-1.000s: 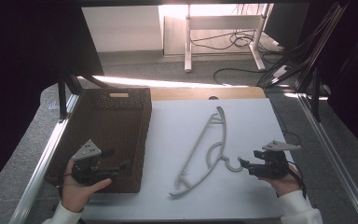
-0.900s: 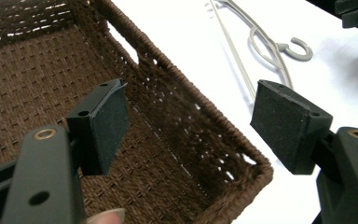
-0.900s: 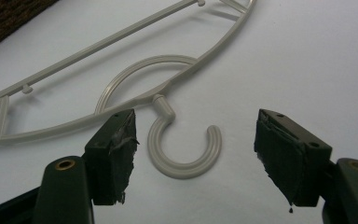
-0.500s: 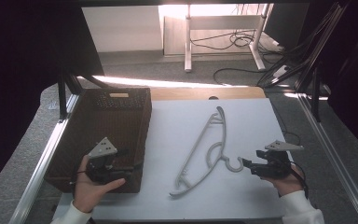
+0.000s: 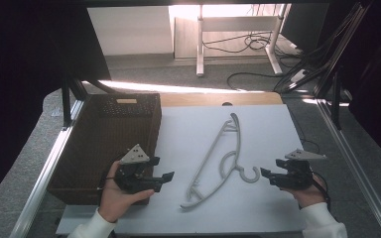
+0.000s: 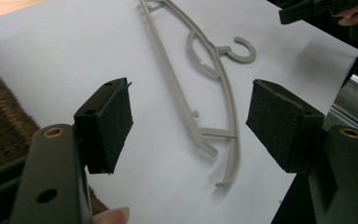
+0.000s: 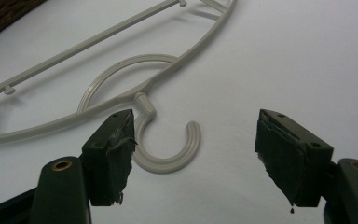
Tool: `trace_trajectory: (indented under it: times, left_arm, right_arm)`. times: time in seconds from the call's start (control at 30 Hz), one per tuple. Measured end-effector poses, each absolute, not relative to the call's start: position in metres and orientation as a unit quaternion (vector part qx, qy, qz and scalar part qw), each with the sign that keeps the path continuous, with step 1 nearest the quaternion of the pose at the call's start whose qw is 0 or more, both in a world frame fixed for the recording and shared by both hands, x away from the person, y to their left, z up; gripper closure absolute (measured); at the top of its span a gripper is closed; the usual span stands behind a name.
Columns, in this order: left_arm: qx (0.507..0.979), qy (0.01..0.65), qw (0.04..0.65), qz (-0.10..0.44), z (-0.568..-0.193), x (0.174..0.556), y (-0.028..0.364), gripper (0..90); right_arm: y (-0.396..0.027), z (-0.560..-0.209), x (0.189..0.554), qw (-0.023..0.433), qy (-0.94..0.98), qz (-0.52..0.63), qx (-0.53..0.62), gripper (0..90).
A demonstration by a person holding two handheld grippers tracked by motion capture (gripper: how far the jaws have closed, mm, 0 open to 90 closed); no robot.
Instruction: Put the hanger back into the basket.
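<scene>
The left claw, jaws spread and empty, has just been narrowing slightly beside the basket. The hanger lies flat mid-bench; pinching thin plastic may skid it. The right claw gapes empty by the hook.

You see a pale grey plastic hanger on a white table sheet, beside a dark brown woven wicker basket.

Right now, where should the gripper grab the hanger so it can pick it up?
Probably by the neck just above the hook, coming in from the hook side with the right gripper, whose open jaws already face it. The hanger lies flat on the white table, and its bars are thin enough to fit between the pads.
</scene>
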State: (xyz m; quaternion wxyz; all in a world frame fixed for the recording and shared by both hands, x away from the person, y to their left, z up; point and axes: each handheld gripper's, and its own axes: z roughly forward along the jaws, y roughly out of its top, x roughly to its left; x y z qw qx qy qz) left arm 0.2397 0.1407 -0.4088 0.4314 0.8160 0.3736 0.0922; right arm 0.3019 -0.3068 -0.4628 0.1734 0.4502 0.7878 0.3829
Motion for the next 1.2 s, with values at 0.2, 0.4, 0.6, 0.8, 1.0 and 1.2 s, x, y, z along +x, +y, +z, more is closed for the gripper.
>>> trace_trajectory:
  times: [0.2,0.4,0.6,0.8,1.0,1.2]
  left_arm:
    - [0.828,0.365,0.419,0.083,-0.413,0.243,0.124,30.3]
    - [0.834,0.361,0.409,0.076,-0.415,0.247,0.112,30.3]
    - [0.846,0.350,0.397,0.060,-0.423,0.253,0.092,30.3]
    - [0.857,0.341,0.383,0.043,-0.430,0.258,0.073,30.0]
    - [0.861,0.337,0.380,0.034,-0.435,0.262,0.058,30.5]
    - [0.867,0.334,0.371,0.014,-0.445,0.271,0.043,32.1]
  right_arm:
    - [-0.307,-0.462,0.302,0.175,0.788,0.383,0.449,29.0]
    - [-0.307,-0.463,0.302,0.175,0.789,0.382,0.449,28.9]
    - [-0.307,-0.465,0.303,0.174,0.791,0.377,0.449,28.7]
    - [-0.307,-0.467,0.303,0.171,0.793,0.372,0.451,28.5]
    - [-0.306,-0.467,0.303,0.170,0.795,0.371,0.448,28.4]
    - [-0.307,-0.468,0.304,0.170,0.796,0.368,0.449,28.3]
